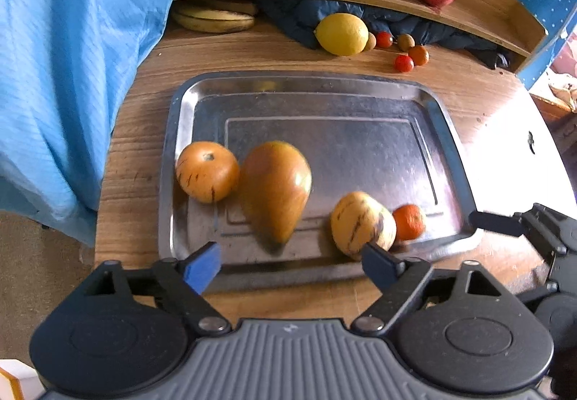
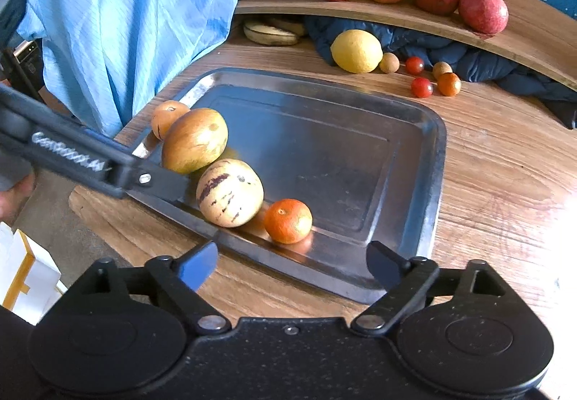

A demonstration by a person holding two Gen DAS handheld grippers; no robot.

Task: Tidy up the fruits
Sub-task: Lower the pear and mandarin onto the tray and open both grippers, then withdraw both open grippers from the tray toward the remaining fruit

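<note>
Along the tray's near edge, in the left wrist view, the left gripper (image 1: 290, 265) is hovering with its jaws spread wide and nothing between them, lining up on the big pear-shaped fruit (image 1: 276, 191), which is lying just inside the metal tray (image 1: 360, 93). A round striped fruit (image 1: 206, 171) is touching its left flank near the tray's left edge; a pale striped fruit (image 1: 360, 220) and a small orange (image 1: 408, 221) are sitting toward the near right corner. Best play, I'd say: straddle the narrow end, close gently, lift straight up. Switching to the right wrist view, the right gripper (image 2: 292, 265) is waiting over the table with jaws parted and empty, facing the small orange (image 2: 287, 221); it is giving the left gripper's finger (image 2: 158, 180) room beside the pale striped fruit (image 2: 229, 192).
</note>
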